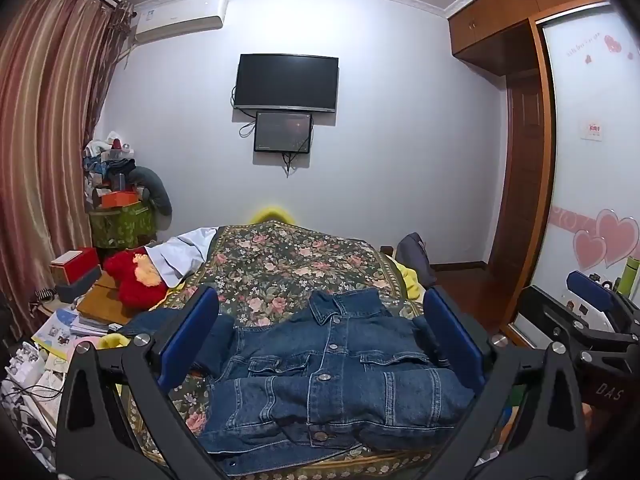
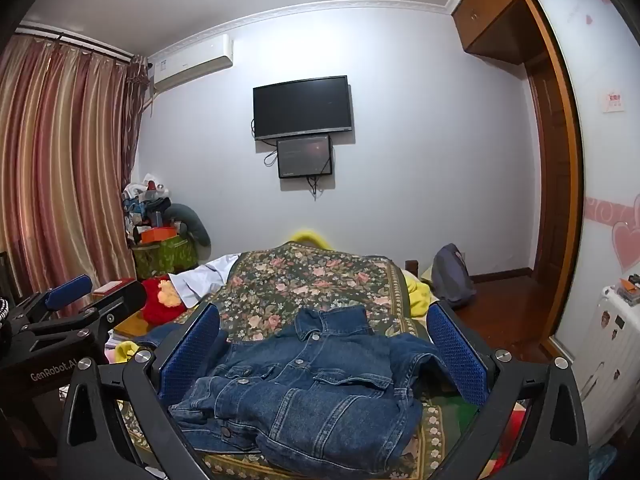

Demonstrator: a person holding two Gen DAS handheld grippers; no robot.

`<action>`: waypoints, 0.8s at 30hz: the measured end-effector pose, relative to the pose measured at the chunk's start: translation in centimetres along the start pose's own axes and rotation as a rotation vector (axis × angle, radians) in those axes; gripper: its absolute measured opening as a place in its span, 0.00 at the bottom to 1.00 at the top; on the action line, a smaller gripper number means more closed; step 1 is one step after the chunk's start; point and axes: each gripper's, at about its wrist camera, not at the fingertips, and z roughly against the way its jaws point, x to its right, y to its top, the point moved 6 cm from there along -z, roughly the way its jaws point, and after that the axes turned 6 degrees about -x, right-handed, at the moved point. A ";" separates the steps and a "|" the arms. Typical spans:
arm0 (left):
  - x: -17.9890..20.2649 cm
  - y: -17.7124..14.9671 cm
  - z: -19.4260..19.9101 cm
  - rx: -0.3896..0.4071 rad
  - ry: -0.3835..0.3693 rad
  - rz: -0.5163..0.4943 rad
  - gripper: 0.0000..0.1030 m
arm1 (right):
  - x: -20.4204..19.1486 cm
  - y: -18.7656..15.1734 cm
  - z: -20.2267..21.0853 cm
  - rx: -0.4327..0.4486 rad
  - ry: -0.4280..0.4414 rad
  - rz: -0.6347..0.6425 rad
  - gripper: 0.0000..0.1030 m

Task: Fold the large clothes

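Both grippers, left (image 1: pixel 320 344) and right (image 2: pixel 324 352), hovered spread-fingered above the denim jacket (image 1: pixel 332 376) at the bed's (image 1: pixel 280 264) near edge; pinching both hem corners together would keep the fold even.

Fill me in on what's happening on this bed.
A person holds two grippers above a denim jacket lying partly folded on the floral bedspread. The left gripper and right gripper are both open, fingers spread either side of the jacket, gripping nothing.

Denim jacket (image 1: pixel 332 376) lies between the spread left gripper (image 1: pixel 322 344).
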 end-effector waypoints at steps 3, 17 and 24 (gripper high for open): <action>0.0 0.0 0.0 -0.001 -0.003 0.004 1.00 | 0.0 0.0 -0.1 0.002 -0.001 -0.002 1.00; 0.3 0.6 0.2 0.011 0.001 0.002 1.00 | 0.1 -0.1 -0.5 -0.006 -0.002 0.000 1.00; 0.1 0.3 0.0 0.006 -0.004 0.004 1.00 | 0.1 -0.1 -0.7 -0.006 -0.002 0.000 1.00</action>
